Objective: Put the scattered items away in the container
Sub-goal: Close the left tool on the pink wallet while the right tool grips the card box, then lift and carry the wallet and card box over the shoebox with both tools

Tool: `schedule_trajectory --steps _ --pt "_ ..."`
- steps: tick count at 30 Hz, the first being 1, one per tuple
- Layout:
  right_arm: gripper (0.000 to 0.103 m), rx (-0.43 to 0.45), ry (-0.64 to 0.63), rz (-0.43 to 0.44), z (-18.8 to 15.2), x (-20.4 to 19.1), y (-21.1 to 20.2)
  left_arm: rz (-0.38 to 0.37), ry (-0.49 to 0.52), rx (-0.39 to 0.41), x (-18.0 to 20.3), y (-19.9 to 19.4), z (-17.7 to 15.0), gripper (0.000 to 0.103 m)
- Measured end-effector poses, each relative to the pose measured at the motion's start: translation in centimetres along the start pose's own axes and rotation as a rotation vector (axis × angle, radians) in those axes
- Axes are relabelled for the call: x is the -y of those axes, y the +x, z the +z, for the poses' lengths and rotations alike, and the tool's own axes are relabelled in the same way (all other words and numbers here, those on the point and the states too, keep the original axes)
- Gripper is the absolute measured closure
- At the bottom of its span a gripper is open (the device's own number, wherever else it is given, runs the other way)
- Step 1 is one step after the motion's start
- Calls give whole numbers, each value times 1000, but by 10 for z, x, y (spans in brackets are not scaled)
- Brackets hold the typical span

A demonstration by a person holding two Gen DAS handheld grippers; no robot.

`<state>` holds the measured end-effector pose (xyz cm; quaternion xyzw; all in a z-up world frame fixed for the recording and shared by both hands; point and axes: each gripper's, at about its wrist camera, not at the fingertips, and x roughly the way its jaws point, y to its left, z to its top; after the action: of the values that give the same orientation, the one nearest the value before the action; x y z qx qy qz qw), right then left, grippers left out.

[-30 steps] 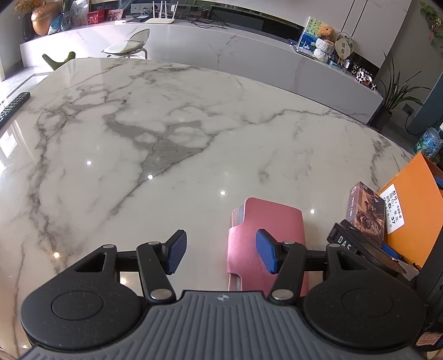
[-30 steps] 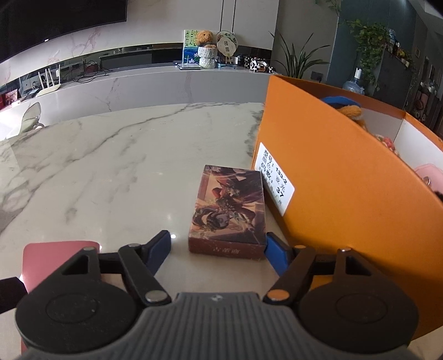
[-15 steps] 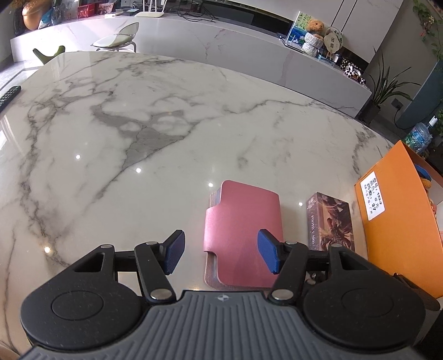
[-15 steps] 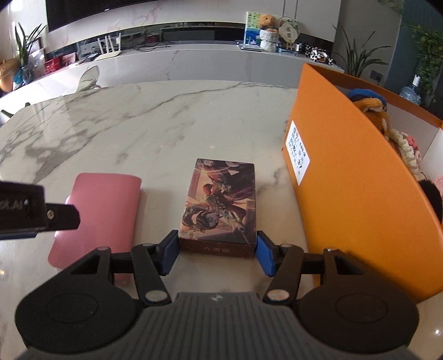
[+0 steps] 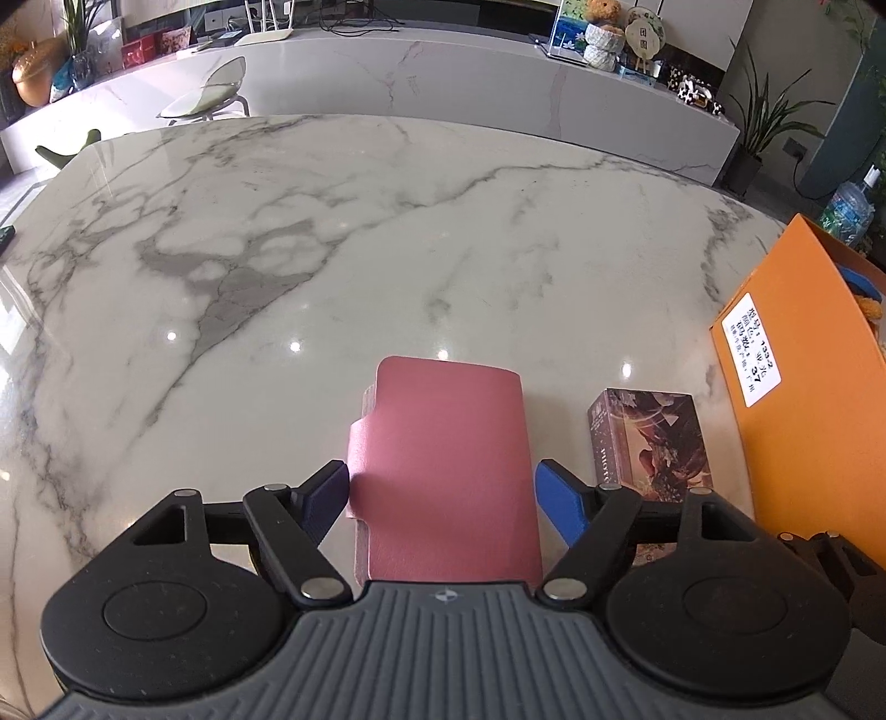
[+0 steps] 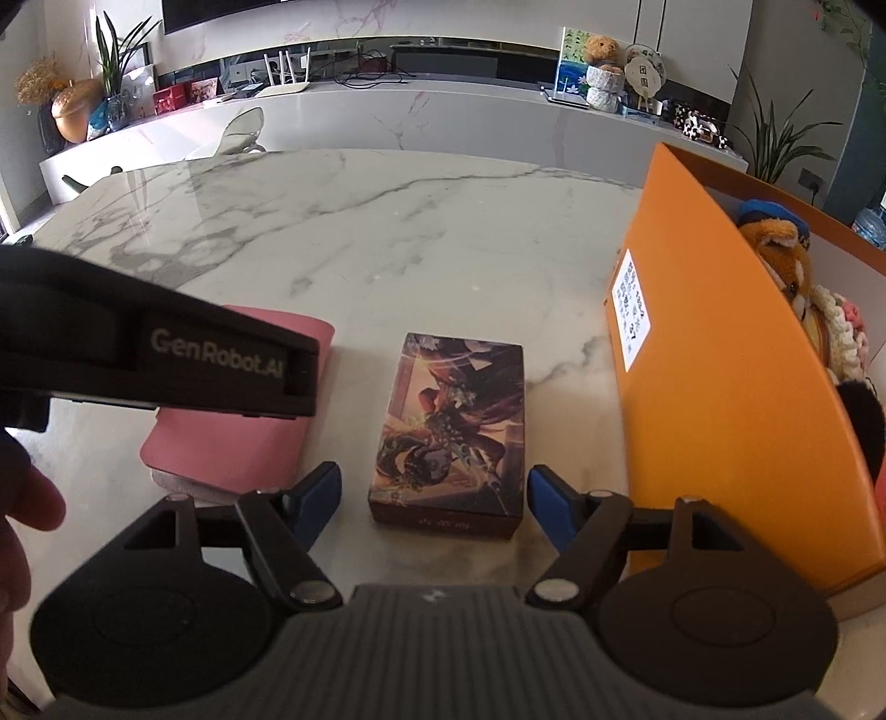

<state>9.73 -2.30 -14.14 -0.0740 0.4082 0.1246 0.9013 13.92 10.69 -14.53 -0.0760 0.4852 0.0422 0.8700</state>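
The pink wallet [image 5: 443, 471] lies flat on the marble between the left gripper [image 5: 443, 493]'s blue pads. The illustrated card box [image 6: 451, 426] lies flat just ahead of the right gripper [image 6: 434, 495]. The orange container [image 6: 720, 387] stands open to that gripper's right, soft toys inside.

Potted plant [image 5: 767, 127] beside teddy bear [image 5: 602, 11] shelf.

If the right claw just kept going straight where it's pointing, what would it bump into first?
Most likely the illustrated card box lying on the marble table. The right claw is open, its blue pads either side of the box's near end, not touching it. Exact depth is uncertain.
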Motion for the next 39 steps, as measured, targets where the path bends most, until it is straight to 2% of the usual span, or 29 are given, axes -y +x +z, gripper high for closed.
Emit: schedule_trajectory --steps 4,11,13,19,21,22,28,39 --pt "25 -16 10 17 -2 2 7 26 35 -2 10 6 3 13" --pt "23 3 7 34 1 4 11 124 175 10 33 18 -3 7" --pt "22 10 -3 36 1 4 12 129 206 30 35 19 -7 6" --pt "23 30 -19 45 0 4 12 83 126 23 20 18 -8 7" --pt "38 41 -23 41 -1 5 10 93 125 27 19 17 -9 8" --pt "39 46 -18 44 -1 6 9 92 114 29 18 16 -10 8" --pt "40 32 6 55 -1 10 5 90 66 35 7 3 -13 9" --pt "42 104 1 76 2 4 -32 92 42 140 3 -55 -14 9"
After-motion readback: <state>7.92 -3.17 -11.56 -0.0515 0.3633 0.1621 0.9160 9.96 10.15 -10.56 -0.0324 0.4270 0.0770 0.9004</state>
